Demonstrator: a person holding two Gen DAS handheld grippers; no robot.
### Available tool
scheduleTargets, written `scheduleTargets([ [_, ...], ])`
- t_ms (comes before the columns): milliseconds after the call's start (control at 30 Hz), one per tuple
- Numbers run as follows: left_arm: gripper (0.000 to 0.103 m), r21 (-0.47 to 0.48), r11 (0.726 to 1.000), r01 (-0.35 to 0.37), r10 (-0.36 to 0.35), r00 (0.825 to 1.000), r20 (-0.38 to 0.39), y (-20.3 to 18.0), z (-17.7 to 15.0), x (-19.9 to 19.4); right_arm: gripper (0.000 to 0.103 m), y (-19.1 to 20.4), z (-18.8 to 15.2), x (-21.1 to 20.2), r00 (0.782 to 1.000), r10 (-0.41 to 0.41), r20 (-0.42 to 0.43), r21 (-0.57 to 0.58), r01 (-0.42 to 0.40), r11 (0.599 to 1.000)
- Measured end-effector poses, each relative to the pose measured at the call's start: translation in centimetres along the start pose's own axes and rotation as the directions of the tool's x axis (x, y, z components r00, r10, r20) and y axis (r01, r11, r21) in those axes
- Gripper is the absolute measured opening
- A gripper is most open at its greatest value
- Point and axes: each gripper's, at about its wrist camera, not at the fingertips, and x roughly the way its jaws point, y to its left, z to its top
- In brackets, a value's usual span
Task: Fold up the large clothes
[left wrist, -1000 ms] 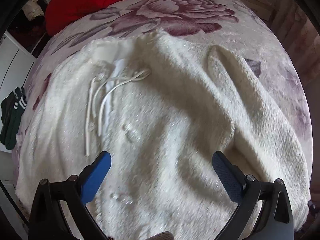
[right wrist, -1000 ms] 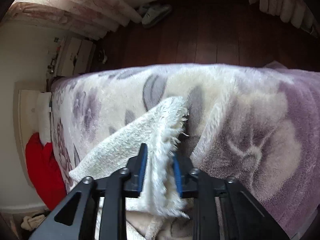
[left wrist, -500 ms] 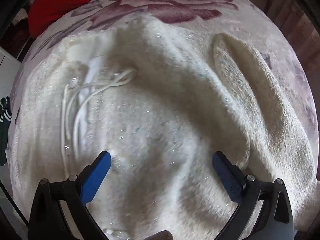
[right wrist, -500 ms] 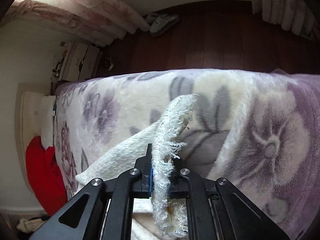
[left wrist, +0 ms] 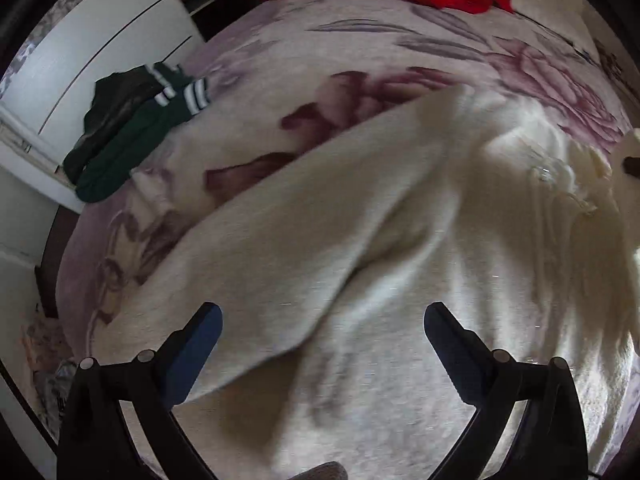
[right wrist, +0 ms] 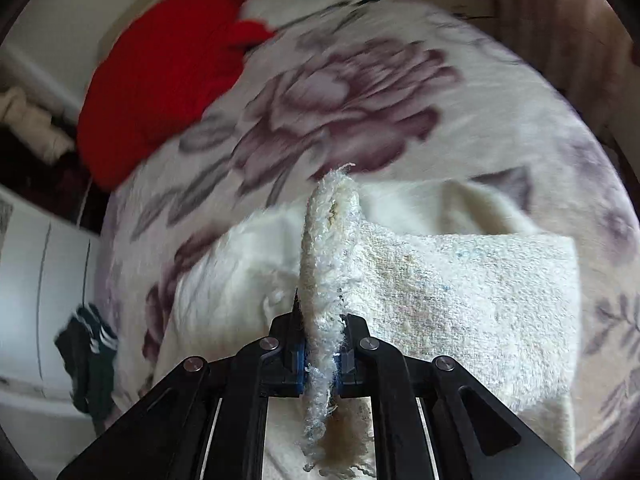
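My right gripper is clamped on the cuff end of a cream sleeve; the frayed edge stands up between the blue pads and sticks out past them, and loose threads hang down behind the jaws. From the cuff the sleeve runs off to the right as a flat folded band, its far edge straight and lying over the body of the cream sweater.

My left gripper has its jaws spread wide, with nothing between the blue pads. It hangs above the sweater, pointing steeply down, over the lower edge of the other sleeve, which runs diagonally up to the right.

The sweater lies spread on a floral blanket. I see bare blanket above and left of the sweater. At the blanket's left edge lies a dark green garment with white stripes, well apart from the sweater, with a white cabinet behind it. A red cloth sits at the far end, also well clear.
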Motion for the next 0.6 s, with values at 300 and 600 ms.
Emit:
scheduleTargets([
  [300,0.103,-0.302,0.953,0.026,-0.086,0.979,-0.186,13.7,-6.3,3.4,0.025,17.6,-9.3,17.1,0.957,-0.209,-0.199,-0.414,0.111,0.903],
  [600,0.103,-0.833,0.433,0.344,-0.624,0.782,-0.002,20.6,-14.4,10.0,0.069,10.3,-8.4,8.4,0.948,0.093,-0.304,-0.176,-0.152,0.973],
])
